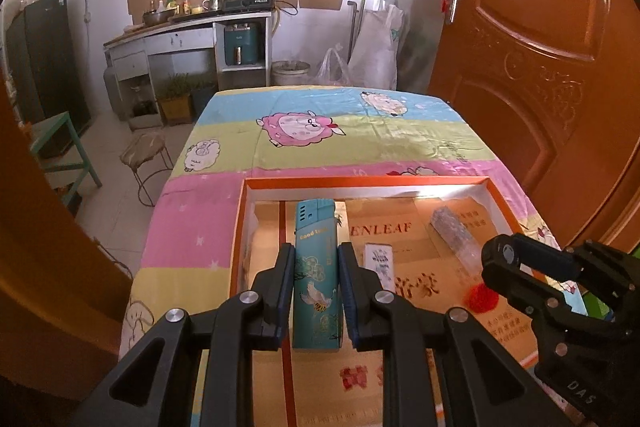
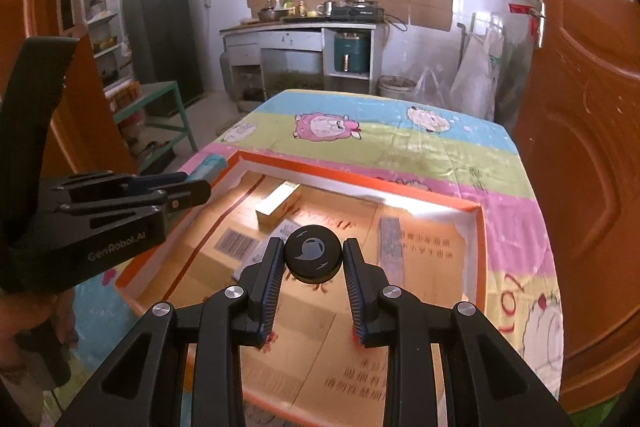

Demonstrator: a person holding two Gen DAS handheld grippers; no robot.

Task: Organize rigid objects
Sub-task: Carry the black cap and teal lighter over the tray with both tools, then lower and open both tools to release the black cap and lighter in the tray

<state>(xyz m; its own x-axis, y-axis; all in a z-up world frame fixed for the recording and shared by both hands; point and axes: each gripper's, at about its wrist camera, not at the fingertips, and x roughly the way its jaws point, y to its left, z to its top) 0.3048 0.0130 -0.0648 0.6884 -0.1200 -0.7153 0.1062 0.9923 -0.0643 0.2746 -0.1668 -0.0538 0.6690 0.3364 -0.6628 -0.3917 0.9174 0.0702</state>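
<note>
My left gripper (image 1: 316, 251) is shut on a teal lighter (image 1: 316, 291) with a bird print, held upright over the left part of an orange-rimmed shallow box (image 1: 360, 181). Over the box's middle, my right gripper (image 2: 313, 243) is shut on a black round disc (image 2: 313, 255). In the left wrist view the right gripper (image 1: 500, 267) shows at the right with the disc (image 1: 507, 254). In the right wrist view the left gripper (image 2: 200, 183) shows at the left with the lighter's end (image 2: 210, 163). On the box's cardboard floor lie a small white tile (image 1: 378, 261), a glittery stick (image 1: 456, 239) and a gold-white block (image 2: 278, 205).
The box sits on a table covered by a striped cartoon-sheep cloth (image 1: 320, 147). A brown door (image 1: 540, 67) stands close on the right. A stool (image 1: 144, 151) and a green bench (image 1: 60, 143) stand left of the table. A kitchen counter (image 1: 192, 27) lines the far wall.
</note>
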